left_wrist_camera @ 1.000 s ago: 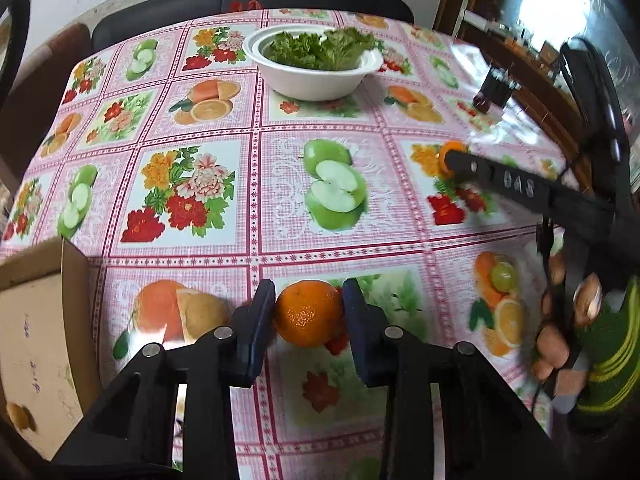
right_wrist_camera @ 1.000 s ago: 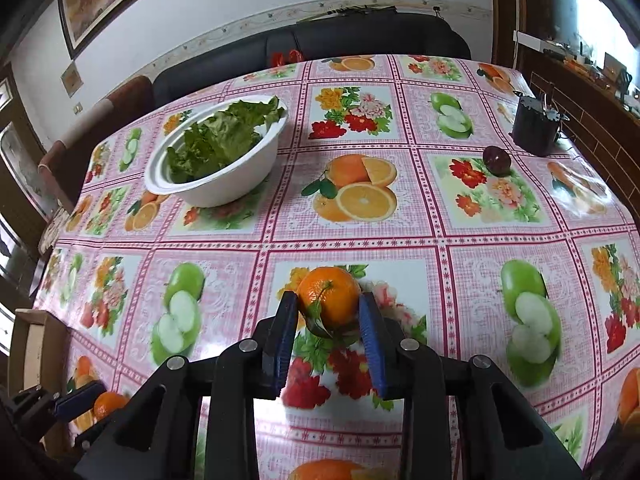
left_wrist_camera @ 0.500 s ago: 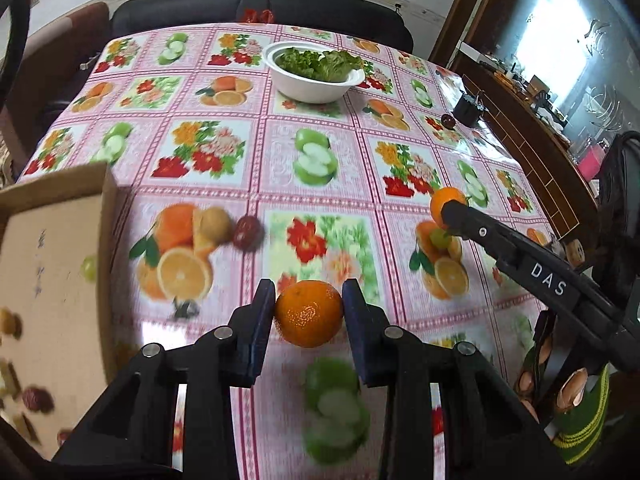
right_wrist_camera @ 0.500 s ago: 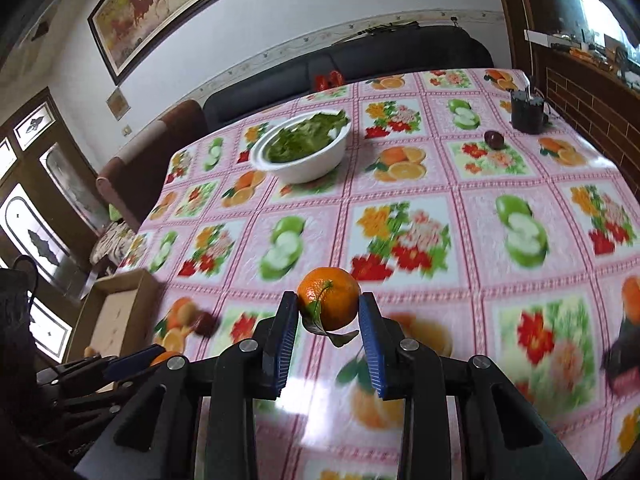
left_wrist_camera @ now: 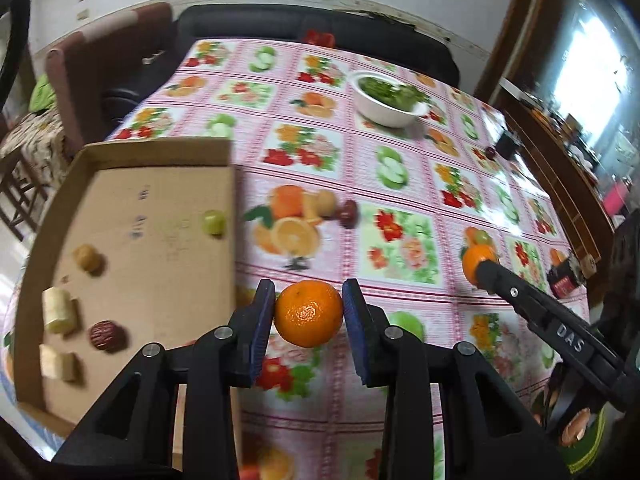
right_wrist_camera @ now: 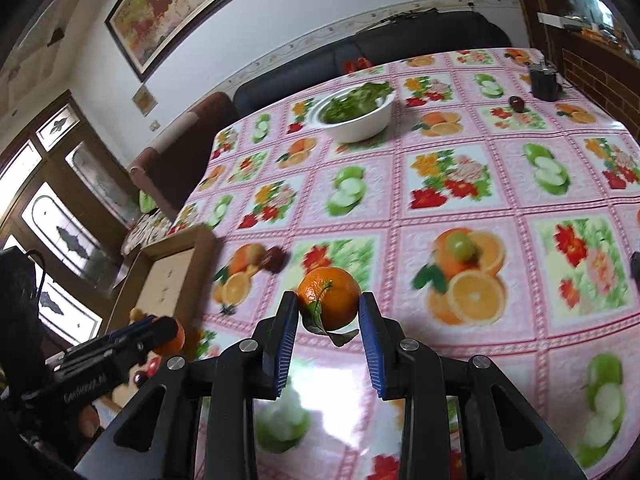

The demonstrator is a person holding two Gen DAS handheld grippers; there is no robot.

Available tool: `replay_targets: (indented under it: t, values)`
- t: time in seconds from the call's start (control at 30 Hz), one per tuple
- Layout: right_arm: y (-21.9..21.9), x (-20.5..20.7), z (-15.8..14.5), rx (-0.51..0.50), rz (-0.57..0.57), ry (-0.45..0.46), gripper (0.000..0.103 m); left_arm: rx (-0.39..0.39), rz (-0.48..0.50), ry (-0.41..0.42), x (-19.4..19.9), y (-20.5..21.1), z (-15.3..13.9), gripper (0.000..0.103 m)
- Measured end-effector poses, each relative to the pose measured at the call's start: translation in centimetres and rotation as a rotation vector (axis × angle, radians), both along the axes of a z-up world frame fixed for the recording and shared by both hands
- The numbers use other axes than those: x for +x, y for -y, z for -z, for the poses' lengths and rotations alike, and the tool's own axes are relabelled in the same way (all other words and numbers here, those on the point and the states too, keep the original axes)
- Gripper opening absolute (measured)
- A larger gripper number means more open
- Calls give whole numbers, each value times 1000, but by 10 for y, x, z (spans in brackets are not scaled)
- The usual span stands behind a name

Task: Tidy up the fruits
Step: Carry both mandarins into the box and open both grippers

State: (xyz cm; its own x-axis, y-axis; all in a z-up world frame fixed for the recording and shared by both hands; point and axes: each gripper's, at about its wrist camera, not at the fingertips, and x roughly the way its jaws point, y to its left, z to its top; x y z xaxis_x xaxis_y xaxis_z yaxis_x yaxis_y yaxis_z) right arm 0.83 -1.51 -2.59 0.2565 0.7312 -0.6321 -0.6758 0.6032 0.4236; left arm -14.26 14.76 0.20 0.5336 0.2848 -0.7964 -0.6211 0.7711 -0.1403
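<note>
Left wrist view: left gripper (left_wrist_camera: 308, 314) jaws clamped on an orange (left_wrist_camera: 308, 313), held above the surface (left_wrist_camera: 400, 184) just right of the cardboard box (left_wrist_camera: 132, 240). Box contents are blurry, its near corner cut off.

Right wrist view: right gripper (right_wrist_camera: 329, 312) jaws clamped on a leafy orange (right_wrist_camera: 330, 298); the box (right_wrist_camera: 168, 276) sits far left, mostly hidden.

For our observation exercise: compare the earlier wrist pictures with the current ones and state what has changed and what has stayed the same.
Both grippers have carried their fruit away from the white bowl of greens toward the cardboard box, which now fills the left wrist view's left side. Unchanged: the left gripper stays clamped on its mandarin, the right gripper on its leafy mandarin. Nothing was released.
</note>
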Motion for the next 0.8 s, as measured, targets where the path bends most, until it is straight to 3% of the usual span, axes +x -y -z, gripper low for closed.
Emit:
replay_targets:
  t: [0.23, 0.8]
  values:
    - [-21, -27, 0, 13, -73, -29, 32, -3, -65, -1, -26, -19, 1, 32]
    - [-78, -64, -23, 31, -204, -4, 31, -12, -171, 23, -61, -60, -3, 32]
